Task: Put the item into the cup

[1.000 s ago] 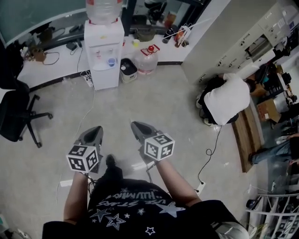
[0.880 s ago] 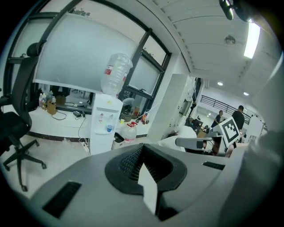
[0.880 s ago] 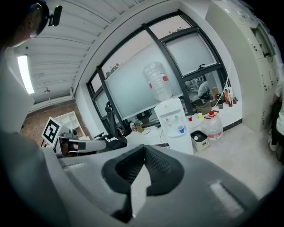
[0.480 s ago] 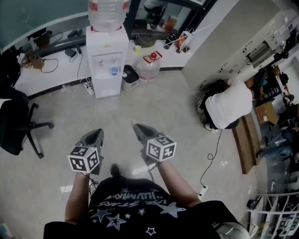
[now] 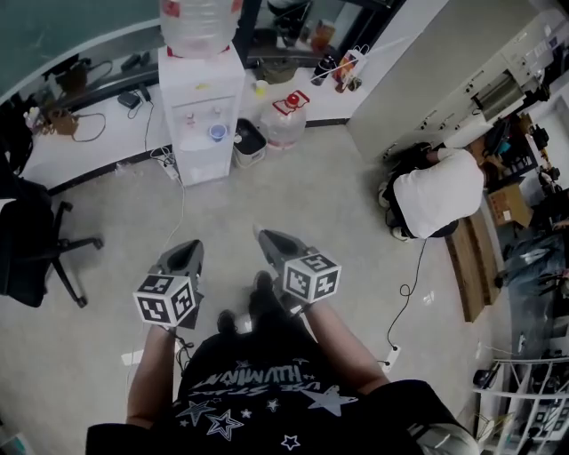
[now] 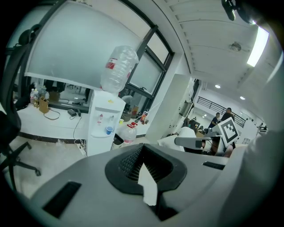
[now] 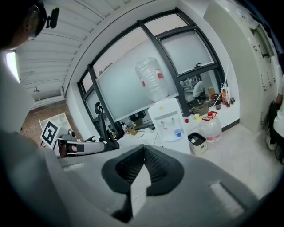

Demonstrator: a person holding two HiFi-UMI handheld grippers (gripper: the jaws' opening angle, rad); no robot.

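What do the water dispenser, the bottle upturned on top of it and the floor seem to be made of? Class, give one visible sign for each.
Water dispenser: probably moulded plastic or painted metal, going by its smooth, even white panels.
Bottle: clear plastic, since its wall is see-through.
Floor: looks like pale concrete or terrazzo. It is hard, faintly speckled and shows no seams.

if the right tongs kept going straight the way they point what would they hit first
Nothing close. The right tongs, shut and empty, aim slightly down over bare floor toward the dispenser. They would probably meet the floor short of it, or else its base; depth is unclear.
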